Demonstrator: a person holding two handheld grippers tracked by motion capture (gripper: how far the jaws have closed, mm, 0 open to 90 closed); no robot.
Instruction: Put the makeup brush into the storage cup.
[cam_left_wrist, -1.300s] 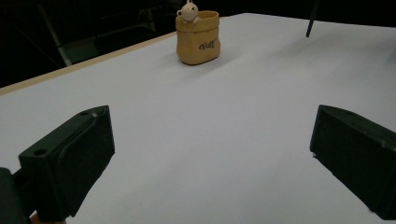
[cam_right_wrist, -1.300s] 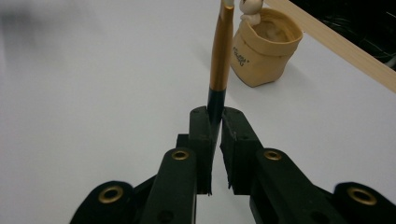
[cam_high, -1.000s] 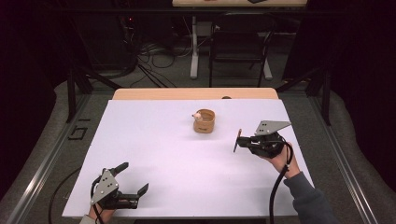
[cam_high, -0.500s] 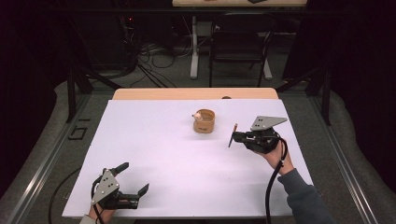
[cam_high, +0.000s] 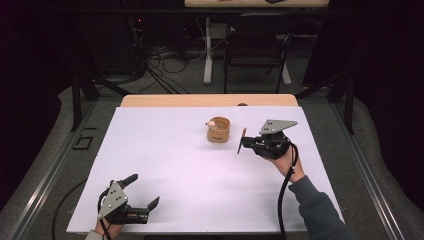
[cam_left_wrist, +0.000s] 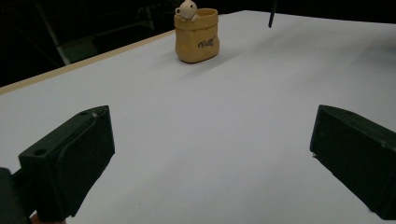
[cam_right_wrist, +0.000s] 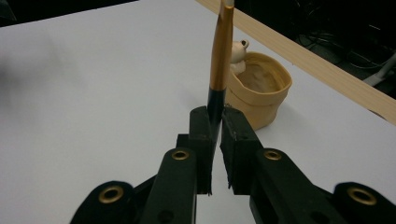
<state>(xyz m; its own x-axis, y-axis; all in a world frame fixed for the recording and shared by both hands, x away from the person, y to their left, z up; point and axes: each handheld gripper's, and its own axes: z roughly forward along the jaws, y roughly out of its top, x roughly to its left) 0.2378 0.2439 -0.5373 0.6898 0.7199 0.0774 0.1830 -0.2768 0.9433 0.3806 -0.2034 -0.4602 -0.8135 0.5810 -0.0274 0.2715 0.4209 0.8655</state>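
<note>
While the left gripper (cam_high: 134, 196) is resting near the table's (cam_high: 165, 150) front edge with its jaws spread wide and nothing between them, the right gripper (cam_high: 246, 142) is clamping a gold-and-black pen (cam_right_wrist: 219, 56) upright above the white surface, just beside the tan bear pot (cam_high: 218, 129). Bare tabletop is lying open between the two grippers.

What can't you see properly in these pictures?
- Pencil: in the right gripper view its top end is cut off by the picture's upper edge, and its lower end sits hidden between the jaws of the right gripper.
- Writing on the pot: too small to read in the left gripper view.
- Little bear figure on the pot's rim: too tiny for detail in the high view.
- Inside of the pot: blurred in the right gripper view.
</note>
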